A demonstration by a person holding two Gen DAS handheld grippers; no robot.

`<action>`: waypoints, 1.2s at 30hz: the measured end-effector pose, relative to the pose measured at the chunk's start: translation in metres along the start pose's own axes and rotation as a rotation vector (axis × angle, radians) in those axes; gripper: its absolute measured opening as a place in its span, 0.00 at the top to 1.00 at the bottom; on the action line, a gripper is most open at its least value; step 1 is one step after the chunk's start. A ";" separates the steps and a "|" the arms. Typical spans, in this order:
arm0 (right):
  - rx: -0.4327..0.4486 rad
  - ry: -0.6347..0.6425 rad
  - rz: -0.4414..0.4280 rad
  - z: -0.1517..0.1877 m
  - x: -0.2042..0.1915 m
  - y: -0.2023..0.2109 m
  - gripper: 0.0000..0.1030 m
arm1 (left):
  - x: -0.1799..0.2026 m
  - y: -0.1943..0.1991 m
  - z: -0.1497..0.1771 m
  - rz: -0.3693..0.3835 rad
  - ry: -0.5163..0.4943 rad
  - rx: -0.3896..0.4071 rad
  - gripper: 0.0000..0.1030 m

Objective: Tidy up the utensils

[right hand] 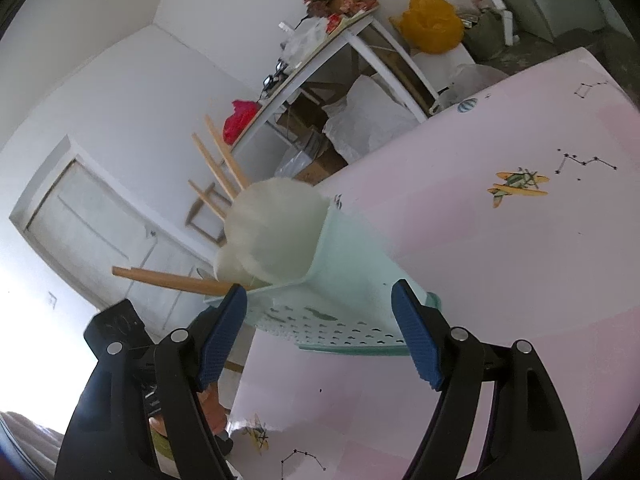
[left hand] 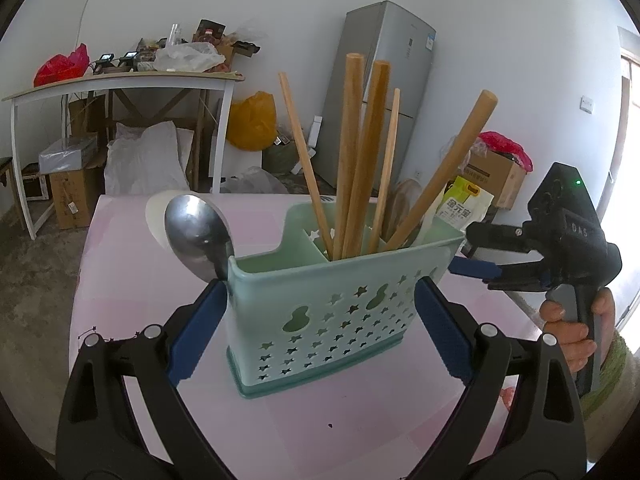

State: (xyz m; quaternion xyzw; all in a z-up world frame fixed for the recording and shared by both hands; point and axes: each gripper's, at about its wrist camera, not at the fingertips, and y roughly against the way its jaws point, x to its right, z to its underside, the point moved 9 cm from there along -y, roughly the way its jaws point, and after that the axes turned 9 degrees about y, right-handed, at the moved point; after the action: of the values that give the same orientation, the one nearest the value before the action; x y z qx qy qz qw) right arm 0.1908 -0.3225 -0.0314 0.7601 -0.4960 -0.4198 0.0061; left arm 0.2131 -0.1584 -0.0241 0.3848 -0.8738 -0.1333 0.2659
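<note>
While the pale green utensil caddy (left hand: pixel 320 312) stands upright on the pink surface (left hand: pixel 360 420), the left gripper (left hand: pixel 320 332) has its jaws spread wide to either side of the caddy's front wall. Its blue pads sit just beside the two ends; whether they actually press the plastic cannot be told. A metal spoon (left hand: pixel 196 232) leans out over the caddy's left end, bowl upward, its neck close by the left pad. Several wooden handles (left hand: pixel 352 152) and thinner wooden chopsticks (left hand: pixel 304 160) stand in the caddy's middle and right compartments, tilted at different angles.

At the caddy's right end, the right gripper (left hand: pixel 476 256) reaches in sideways, held by a hand (left hand: pixel 572 332) on its grip. From its own camera, the right gripper (right hand: pixel 320 332) has its jaws open, one pad on each side of the caddy's (right hand: pixel 352 280) narrow end, neither clearly touching it. A white ladle-like bowl (right hand: pixel 272 232) rises from that end compartment, with wooden handles (right hand: pixel 172 280) jutting past it.
</note>
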 end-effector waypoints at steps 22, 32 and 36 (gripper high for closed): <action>0.170 -0.212 0.109 -0.004 0.031 0.055 0.29 | -0.049 0.059 0.017 -0.107 0.113 0.085 0.18; 0.111 -0.263 -0.005 -0.005 0.037 0.007 0.37 | -0.042 0.023 0.015 -0.050 0.110 0.017 0.43; 0.082 -0.277 -0.082 -0.002 0.032 -0.010 0.40 | -0.042 0.012 0.014 -0.038 0.125 -0.001 0.50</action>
State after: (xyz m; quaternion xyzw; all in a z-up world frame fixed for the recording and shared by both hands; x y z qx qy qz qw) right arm 0.2046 -0.3425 -0.0549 0.7139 -0.4775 -0.5001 -0.1108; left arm 0.2217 -0.1186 -0.0455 0.4088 -0.8479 -0.1141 0.3177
